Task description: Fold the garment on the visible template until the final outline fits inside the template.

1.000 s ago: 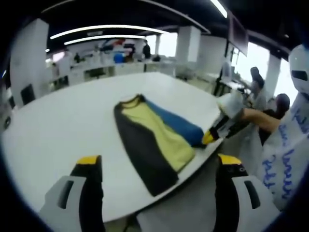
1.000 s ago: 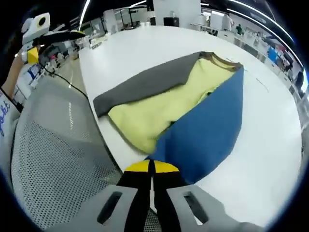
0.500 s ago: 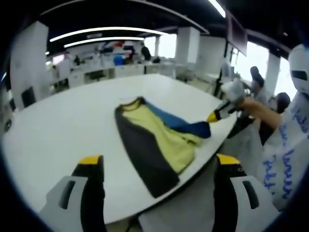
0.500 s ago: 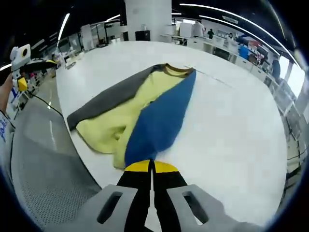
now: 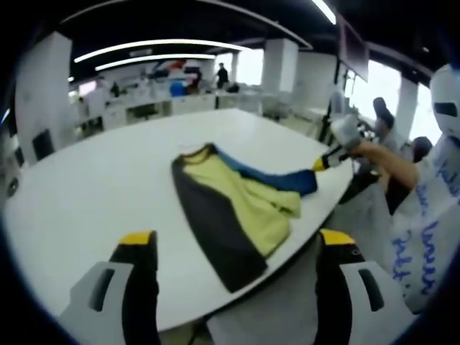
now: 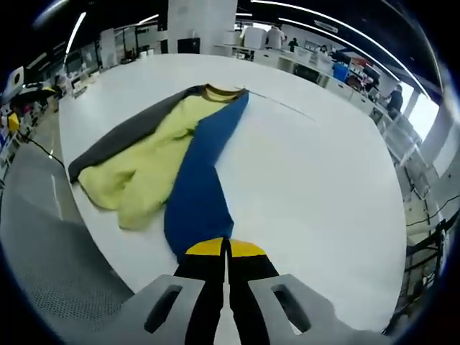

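A garment (image 5: 237, 205) in grey, yellow and blue lies on a round white table (image 5: 93, 180), with its hem near the table's edge. My right gripper (image 6: 225, 248) is shut on the blue part (image 6: 198, 194) and holds that corner lifted above the table. Seen from the left gripper view, the right gripper (image 5: 321, 164) hangs at the garment's right end with the blue cloth stretched from it. My left gripper (image 5: 230, 248) is open, near the table's edge, well short of the garment, with nothing between its jaws. A thin line (image 6: 284, 106) runs across the table from the collar.
A grey mesh chair (image 6: 50, 273) stands beside the table's edge. A person's sleeve (image 5: 424, 237) with blue writing is at the right of the left gripper view. Desks, pillars and several people fill the room behind the table.
My right gripper has lifted the blue corner and carried it away over the table, so the blue cloth has stretched into a narrow strip. The left gripper has barely moved.
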Tool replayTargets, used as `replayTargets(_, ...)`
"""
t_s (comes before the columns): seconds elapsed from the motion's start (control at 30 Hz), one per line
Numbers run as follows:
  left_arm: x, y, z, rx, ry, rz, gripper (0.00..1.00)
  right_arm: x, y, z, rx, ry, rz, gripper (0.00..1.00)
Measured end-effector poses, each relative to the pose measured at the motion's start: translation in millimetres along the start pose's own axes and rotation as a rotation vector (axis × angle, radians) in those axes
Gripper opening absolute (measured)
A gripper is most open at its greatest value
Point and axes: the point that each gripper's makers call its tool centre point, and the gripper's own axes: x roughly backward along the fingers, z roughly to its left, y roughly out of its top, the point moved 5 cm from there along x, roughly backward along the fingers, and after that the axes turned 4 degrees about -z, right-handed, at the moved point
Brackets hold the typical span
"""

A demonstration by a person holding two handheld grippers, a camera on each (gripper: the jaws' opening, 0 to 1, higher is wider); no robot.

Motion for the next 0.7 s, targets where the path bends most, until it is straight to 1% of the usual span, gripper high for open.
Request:
replayTargets(0.2, -1.2, 0.7, -1.2, -0.006, -0.01, 0.005, 0.89, -2.6, -6.7, -19.5, -0.01, -0.029, 0.013, 0.01)
replayTargets(0.4, 0.0, 2.3, -1.7, -0.008, -0.009, 0.0, 0.9, -4.6, -9.4, -40.5, 0.013, -0.052, 0.033, 0.01)
replayTargets(0.53, 0.9, 2.0, -0.6, -0.002, -0.002, -0.001, 0.9, -2.9, -8.4, -60.9, 0.034, -0.088, 0.054, 0.01)
replayTargets(0.6, 1.2, 1.3, -0.1, 0.0, 0.003, 0.002, 0.9, -2.3, -7.5, -68.8, 0.038, -0.107, 0.054, 0.01)
replayTargets(0.7, 2.5, 1.5, 1.5, 0.009, 0.014, -0.009, 0.89, -2.1, -8.0, -82.2, 0.06, -0.14, 0.054, 0.01)
